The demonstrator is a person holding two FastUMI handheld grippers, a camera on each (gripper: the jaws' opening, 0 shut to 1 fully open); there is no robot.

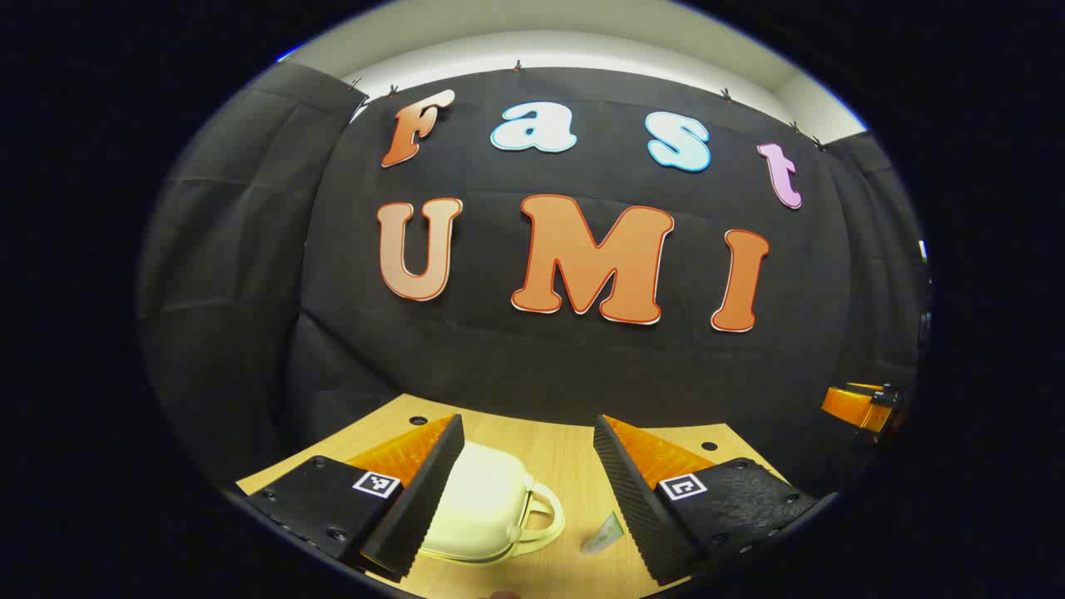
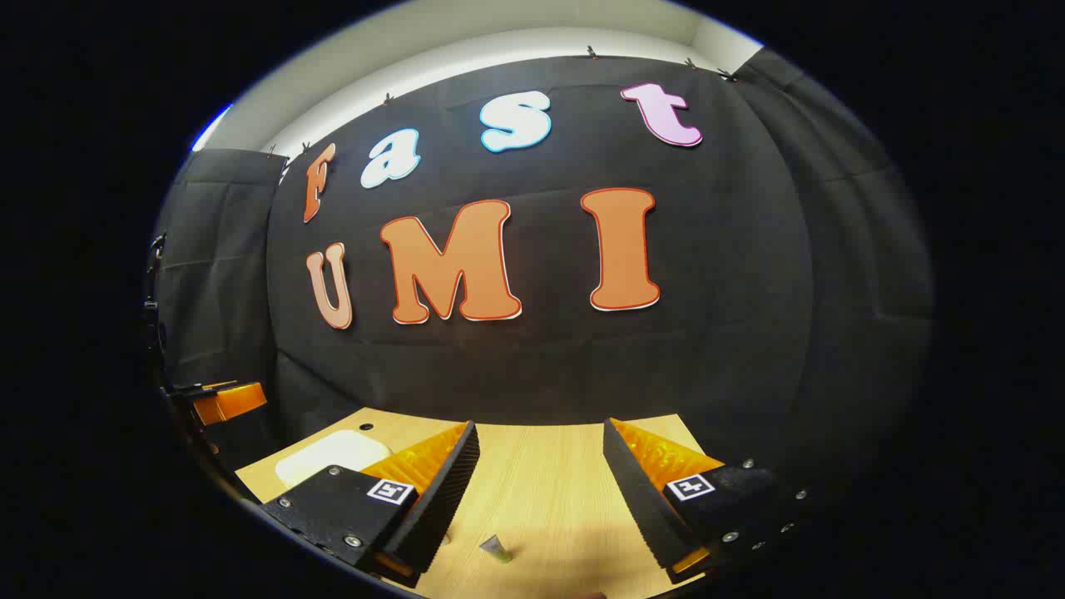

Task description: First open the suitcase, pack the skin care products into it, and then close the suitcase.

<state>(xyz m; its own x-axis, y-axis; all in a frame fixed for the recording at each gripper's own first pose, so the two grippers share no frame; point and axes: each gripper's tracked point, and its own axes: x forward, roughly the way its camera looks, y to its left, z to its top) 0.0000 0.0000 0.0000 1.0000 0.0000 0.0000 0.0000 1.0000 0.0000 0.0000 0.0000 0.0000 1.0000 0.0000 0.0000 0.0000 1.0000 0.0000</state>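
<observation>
- We see a black cloth wall (image 1: 582, 358) at the back — creased, pinned along its top edge by small clips.
- Above it runs a pale wall strip (image 1: 582, 42), brightly lit.
- Below, a light wooden tabletop (image 2: 549, 491) — small dark holes near its far edge.

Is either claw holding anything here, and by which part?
Nothing is held: left claw and right claw are open above the small cream hard-shell suitcase and wooden table.

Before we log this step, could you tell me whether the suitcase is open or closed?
Closed: the suitcase lies flat on the table, with no gap and its handle alongside.
</observation>
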